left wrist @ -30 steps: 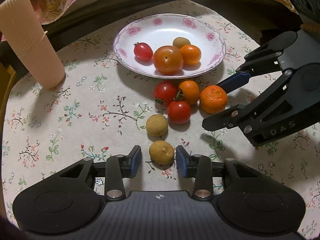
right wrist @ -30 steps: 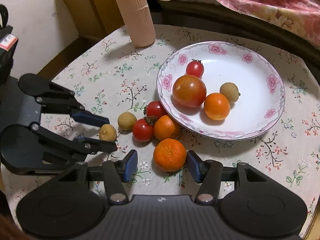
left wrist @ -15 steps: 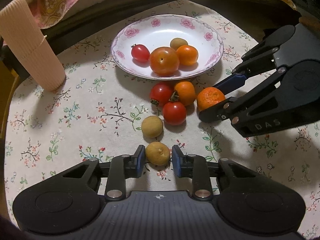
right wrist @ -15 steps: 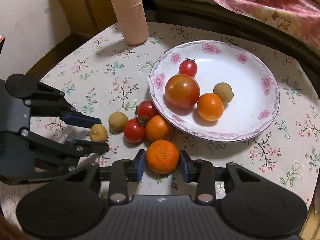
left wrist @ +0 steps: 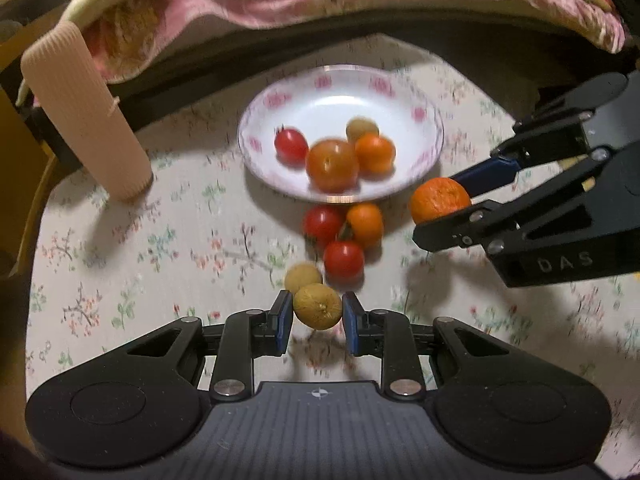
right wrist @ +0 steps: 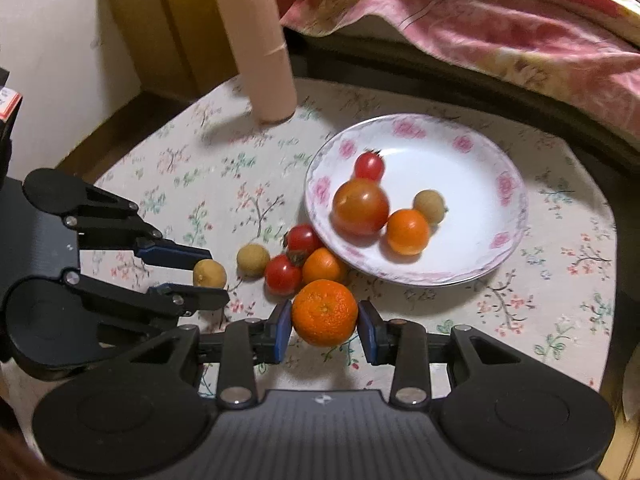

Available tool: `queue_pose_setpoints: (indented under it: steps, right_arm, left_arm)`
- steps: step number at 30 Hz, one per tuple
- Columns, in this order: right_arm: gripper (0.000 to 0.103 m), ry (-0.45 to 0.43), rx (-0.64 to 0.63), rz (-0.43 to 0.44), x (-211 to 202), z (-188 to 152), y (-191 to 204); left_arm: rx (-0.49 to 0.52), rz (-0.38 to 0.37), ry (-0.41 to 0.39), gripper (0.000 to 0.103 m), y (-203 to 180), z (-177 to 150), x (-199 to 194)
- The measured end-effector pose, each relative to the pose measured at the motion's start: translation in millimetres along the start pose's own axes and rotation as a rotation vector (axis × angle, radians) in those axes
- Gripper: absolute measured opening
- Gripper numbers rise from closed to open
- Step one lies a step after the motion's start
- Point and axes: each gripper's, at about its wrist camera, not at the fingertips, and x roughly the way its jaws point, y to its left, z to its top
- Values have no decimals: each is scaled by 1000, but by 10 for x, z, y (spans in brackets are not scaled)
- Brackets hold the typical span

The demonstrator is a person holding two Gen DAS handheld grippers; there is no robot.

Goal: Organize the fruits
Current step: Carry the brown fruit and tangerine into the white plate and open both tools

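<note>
left claw (left wrist: 317, 317): mine, clamped on the longan (left wrist: 317, 306)
right claw (right wrist: 324, 328): clamped on the tangerine (right wrist: 324, 312)
plate (right wrist: 496, 216): 12 o'clock from my left claw, 1 o'clock from my right
nearer: my right

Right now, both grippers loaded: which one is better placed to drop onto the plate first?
Right, probably. The right gripper grips the mandarin close by the plate rim. The left gripper grips a longan farther back, with loose fruit between it and the plate.
</note>
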Motion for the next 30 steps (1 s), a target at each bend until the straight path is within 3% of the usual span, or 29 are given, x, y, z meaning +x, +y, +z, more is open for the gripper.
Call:
queue_pose_setpoints:
  steps: [9, 30]
  right_arm:
    - [36, -17, 25, -54, -127, 180, -146]
    - [36, -54, 127, -94, 101, 463, -597]
  left_arm:
    - [-28, -2, -46, 34, 28, 330, 39]
    - [-95, 16, -77, 34, 107, 806, 360]
